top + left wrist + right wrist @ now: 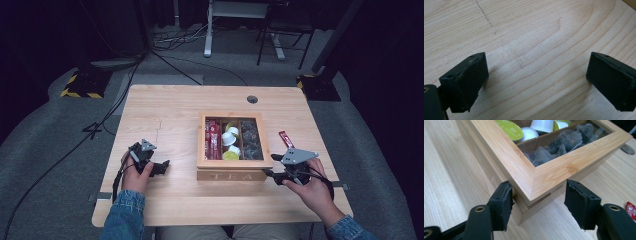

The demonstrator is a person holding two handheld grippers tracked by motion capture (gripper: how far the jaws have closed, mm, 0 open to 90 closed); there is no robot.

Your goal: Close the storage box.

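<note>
**A:** Where do we stand?

**B:** As I read it, early days. The tea box [233,167] sits a little right of centre in the high view, lid apparently down, with its glazed top showing red sachets, pods and dark tea bags. I've got the right gripper [537,205] at its near right corner. The jaws stand apart, one on each side of that corner, and I can't see either pad pressing the wood, so nothing is gripped yet. Opening or shifting the box is all still to do, I'd judge.

**A:** And your other hand?

**B:** The left gripper [535,80] is at the lower left of the high view, well apart from the box, jaws wide over bare table [529,37] with nothing between them.

**A:** Anything the high view gives you that the gripper views don't?

**B:** The whole layout, plus the red sachet [286,138] lying just right of the box. The right gripper view gives what the high view can't: the corner between the pads, and a seam under the lid frame.
</note>
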